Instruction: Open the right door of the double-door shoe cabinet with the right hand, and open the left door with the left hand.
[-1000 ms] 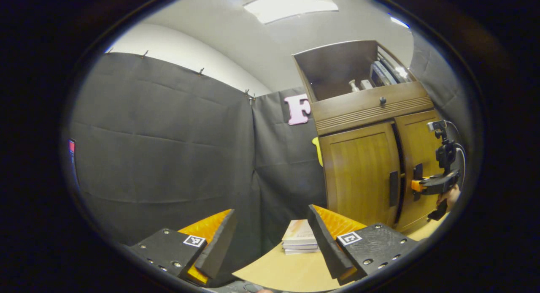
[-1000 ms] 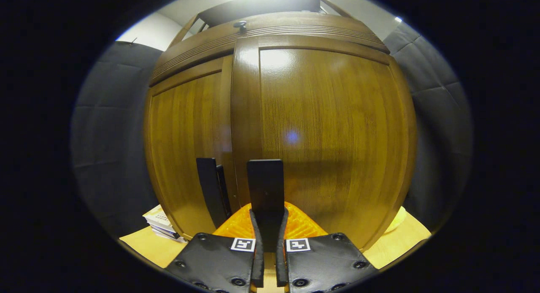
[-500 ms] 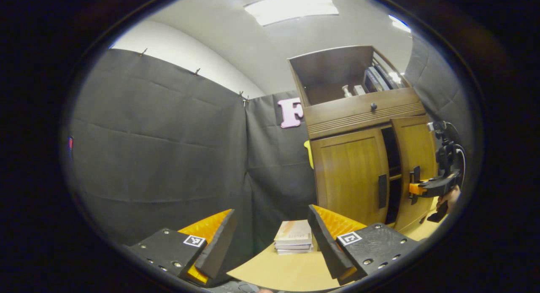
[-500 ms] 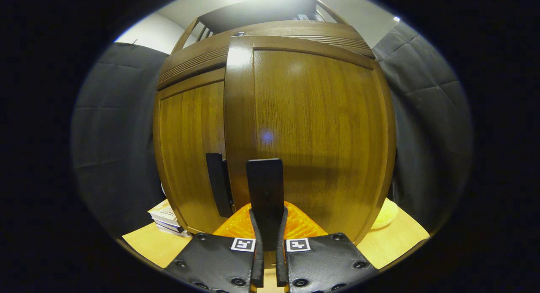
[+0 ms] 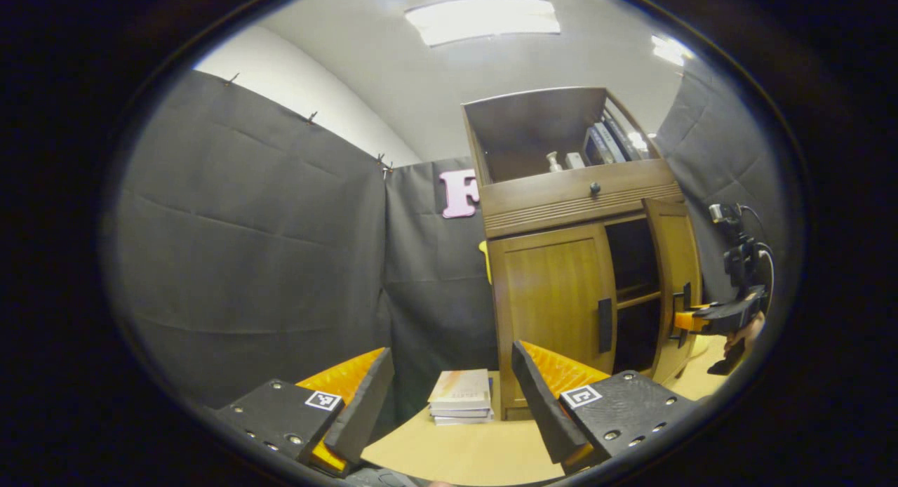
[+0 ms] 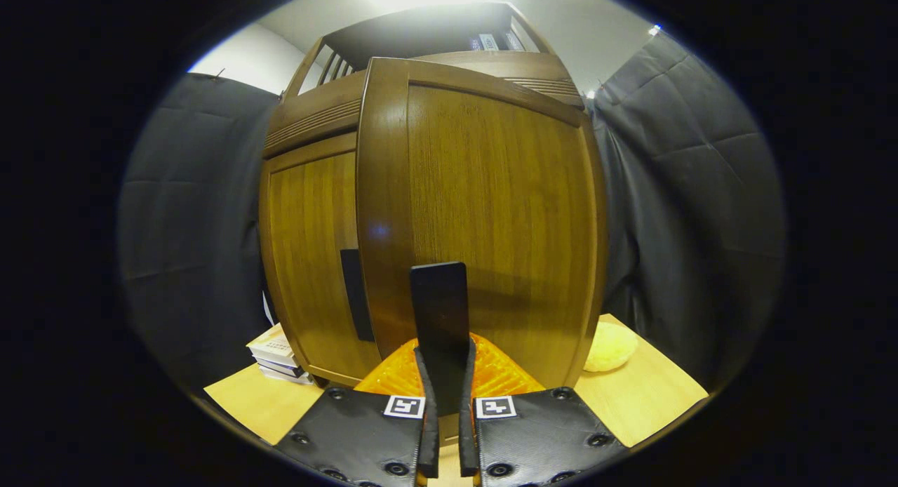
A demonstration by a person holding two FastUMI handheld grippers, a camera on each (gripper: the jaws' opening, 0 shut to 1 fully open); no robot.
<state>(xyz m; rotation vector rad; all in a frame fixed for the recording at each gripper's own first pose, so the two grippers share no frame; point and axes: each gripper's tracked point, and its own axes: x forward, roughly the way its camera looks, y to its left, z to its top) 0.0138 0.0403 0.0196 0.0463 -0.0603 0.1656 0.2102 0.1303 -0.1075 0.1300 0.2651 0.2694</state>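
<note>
The right tool [image 6: 443, 431] is clamped on the flat black handle [image 6: 440, 311] of the glossy brown wooden right door [image 6: 491, 220] – stiff, hinged, slick, best held by that handle – while the left tool [image 5: 449, 403], spread wide and empty, sits well short of the shut left door [image 5: 551, 297] ahead – its black handle [image 5: 605, 325] untouched.

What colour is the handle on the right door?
Black; the handle shows best in the right gripper view, clamped between the fingers.

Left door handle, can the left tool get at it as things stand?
Probably yes. The left tool is open and holds nothing, the left door handle faces it with open space between, and the book stack lies low, off to the side.
</note>
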